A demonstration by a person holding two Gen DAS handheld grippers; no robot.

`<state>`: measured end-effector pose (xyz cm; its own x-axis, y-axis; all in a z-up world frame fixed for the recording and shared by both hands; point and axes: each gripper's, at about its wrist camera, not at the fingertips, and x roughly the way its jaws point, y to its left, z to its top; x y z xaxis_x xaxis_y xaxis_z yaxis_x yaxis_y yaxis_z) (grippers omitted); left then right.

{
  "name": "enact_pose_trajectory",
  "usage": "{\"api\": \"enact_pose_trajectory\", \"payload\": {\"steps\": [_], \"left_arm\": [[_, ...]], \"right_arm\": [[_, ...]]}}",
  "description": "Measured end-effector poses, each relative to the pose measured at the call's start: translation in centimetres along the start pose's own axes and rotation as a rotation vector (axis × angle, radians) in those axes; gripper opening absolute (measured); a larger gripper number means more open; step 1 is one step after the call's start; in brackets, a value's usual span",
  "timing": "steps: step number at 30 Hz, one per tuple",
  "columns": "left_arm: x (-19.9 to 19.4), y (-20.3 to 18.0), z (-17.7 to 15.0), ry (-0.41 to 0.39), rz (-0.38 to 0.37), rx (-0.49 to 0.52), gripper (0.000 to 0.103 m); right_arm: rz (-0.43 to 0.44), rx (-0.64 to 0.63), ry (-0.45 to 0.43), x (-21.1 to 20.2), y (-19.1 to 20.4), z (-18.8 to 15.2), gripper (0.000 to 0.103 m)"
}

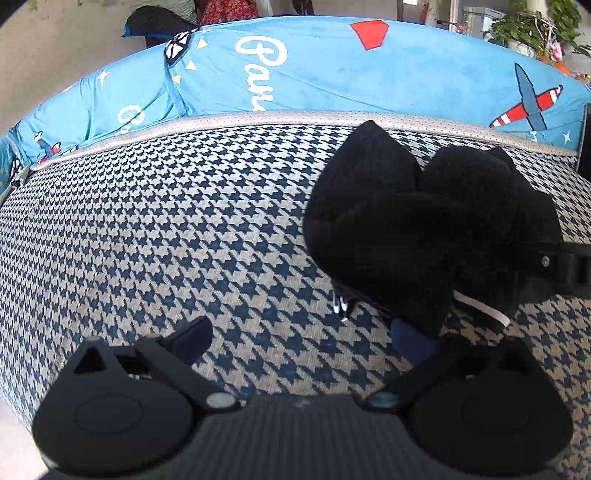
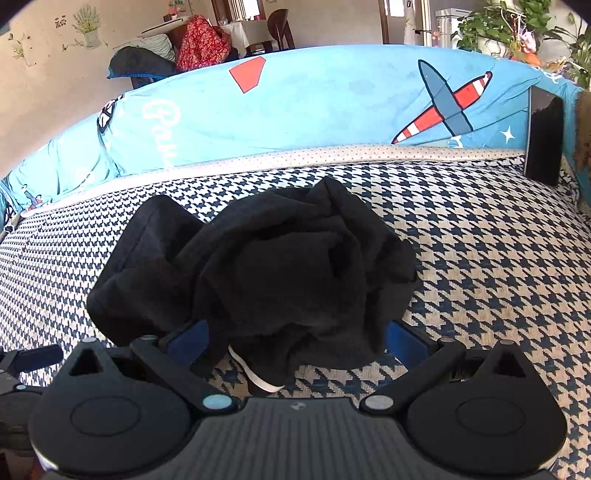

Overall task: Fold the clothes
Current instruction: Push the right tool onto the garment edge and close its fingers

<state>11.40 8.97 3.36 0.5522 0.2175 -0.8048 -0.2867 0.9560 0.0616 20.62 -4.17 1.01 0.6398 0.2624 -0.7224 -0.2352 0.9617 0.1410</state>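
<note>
Jaws of our right gripper [image 2: 295,343] stand wide apart, one blue pad on each side of the black garment [image 2: 266,269], and the near edge of the cloth hangs between them. Whether the pads touch the cloth we cannot tell. A white-trimmed hem [image 2: 258,380] droops from the bundle just in front of this gripper.

Our left gripper [image 1: 306,336] is also spread wide. Its left finger sits over bare fabric, and its right fingertip [image 1: 410,339], with a blue pad, lies right at the lower edge of the garment [image 1: 424,229], partly under the cloth; we cannot tell if it touches. It clasps nothing.

We see the garment as a crumpled heap on the houndstooth-patterned sofa seat [image 2: 480,258]. It is bunched rather than laid flat, so it shows no clear long axis; in the right wrist view it spreads a little wider side to side than front to back, with one flatter flap reaching left.

Behind the garment, a pale dotted strip [image 2: 332,153] borders the seat, and behind that rises a blue cover [image 2: 332,99] printed with a red-and-white plane and white script. Right of the garment, at the seat's far corner, a dark phone-like slab [image 2: 545,136] leans upright against the blue cover. Beyond the cover we glimpse house plants [image 2: 491,26] and piled clothes [image 2: 199,44].
</note>
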Motion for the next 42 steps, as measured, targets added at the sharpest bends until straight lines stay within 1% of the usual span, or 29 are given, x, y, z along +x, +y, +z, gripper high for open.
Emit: {"api": "enact_pose_trajectory", "payload": {"steps": [6, 9, 10, 11, 12, 14, 15, 17, 18, 20, 22, 25, 28, 33, 36, 39, 42], "left_arm": [[0.3, 1.8, 0.4, 0.012, 0.024, -0.08, 0.103], [0.5, 2.2, 0.5, 0.019, 0.032, -0.103, 0.103], [0.5, 2.3, 0.5, 0.022, 0.032, -0.11, 0.103], [0.5, 2.4, 0.6, 0.023, 0.032, -0.116, 0.103], [0.6, 2.5, 0.6, 0.024, 0.033, -0.121, 0.103], [0.6, 2.6, 0.6, 0.026, 0.038, -0.125, 0.103], [0.6, 2.6, 0.6, 0.027, 0.039, -0.129, 0.103], [0.7, 2.7, 0.6, 0.029, 0.042, -0.135, 0.103], [0.7, 2.8, 0.7, 0.031, 0.042, -0.139, 0.103], [0.7, 2.9, 0.8, 0.028, 0.042, -0.148, 0.103], [0.6, 2.9, 0.9, 0.022, 0.042, -0.155, 0.103], [0.5, 2.8, 1.0, 0.018, 0.036, -0.163, 0.103], [0.6, 2.5, 1.1, 0.017, 0.029, -0.16, 0.103], [0.8, 1.4, 1.2, 0.019, 0.02, -0.148, 0.103], [0.9, 0.6, 1.0, 0.022, 0.012, -0.141, 0.103], [1.2, -0.4, 0.9, 0.025, 0.003, -0.127, 0.103], [1.6, -1.5, 0.9, 0.027, -0.017, -0.106, 0.103]], "right_arm": [[0.047, 0.02, -0.021, 1.0, 1.4, 0.5, 0.103], [0.036, 0.006, -0.032, 1.7, 2.5, 0.6, 0.103], [0.021, -0.006, -0.04, 2.0, 2.8, 0.6, 0.1], [0.011, -0.016, -0.047, 2.2, 3.1, 0.6, 0.094], [0.002, -0.022, -0.054, 2.4, 3.4, 0.5, 0.089], [0.001, -0.008, -0.064, 2.7, 3.4, 0.5, 0.065], [0.006, 0.006, -0.065, 2.8, 3.3, 0.5, 0.061], [0.009, 0.013, -0.074, 2.6, 3.2, 0.4, 0.049], [0.01, 0.011, -0.081, 2.5, 3.2, 0.4, 0.046], [0.013, 0.013, -0.097, 2.0, 3.1, 0.4, 0.033], [0.02, 0.026, -0.107, 1.5, 2.6, 0.4, 0.028], [0.024, 0.065, -0.108, 0.8, 1.4, 0.3, 0.025], [0.039, 0.103, -0.099, 0.0, -0.3, 0.4, 0.024], [0.06, 0.153, -0.049, -0.9, -3.0, 0.1, 0.024], [0.043, 0.12, -0.012, -1.2, -4.0, -0.3, 0.024], [0.025, 0.098, 0.037, -1.4, -5.0, -1.1, 0.027], [0.013, 0.075, 0.048, -2.0, -5.8, -1.7, 0.029]]}}
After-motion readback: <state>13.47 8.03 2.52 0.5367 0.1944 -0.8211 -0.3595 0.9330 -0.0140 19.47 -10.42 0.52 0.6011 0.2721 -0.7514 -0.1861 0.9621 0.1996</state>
